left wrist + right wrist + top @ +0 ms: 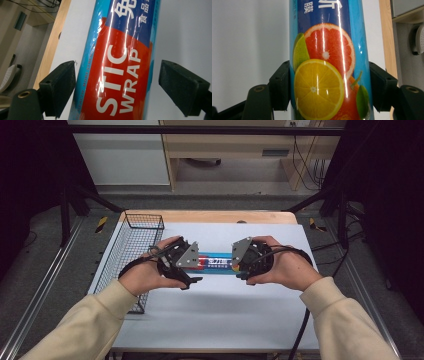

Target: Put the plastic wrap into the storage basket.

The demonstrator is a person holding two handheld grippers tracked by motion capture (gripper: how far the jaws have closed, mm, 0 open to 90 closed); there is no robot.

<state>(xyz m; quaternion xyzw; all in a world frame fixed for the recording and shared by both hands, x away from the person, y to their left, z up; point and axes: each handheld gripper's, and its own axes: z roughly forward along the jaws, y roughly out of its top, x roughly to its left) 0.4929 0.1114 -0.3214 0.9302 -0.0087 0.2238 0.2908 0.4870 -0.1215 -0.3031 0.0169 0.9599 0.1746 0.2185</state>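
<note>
white tabletop | wire basket empty | right gripper clamped on blue plastic-wrap box | left gripper jaws apart astride it | box not yet moved, likely early

I am in a lab-like recording room: my white-topped table sits inside a black metal frame, cables hanging by plain wooden furniture far behind.

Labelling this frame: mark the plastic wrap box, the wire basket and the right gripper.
plastic wrap box [216, 263]: high view, label between the grippers.
wire basket [131, 251]: high view, mesh floor.
right gripper [329, 86]: right gripper view, midway between its fingertips, over the box's printed orange.
</note>
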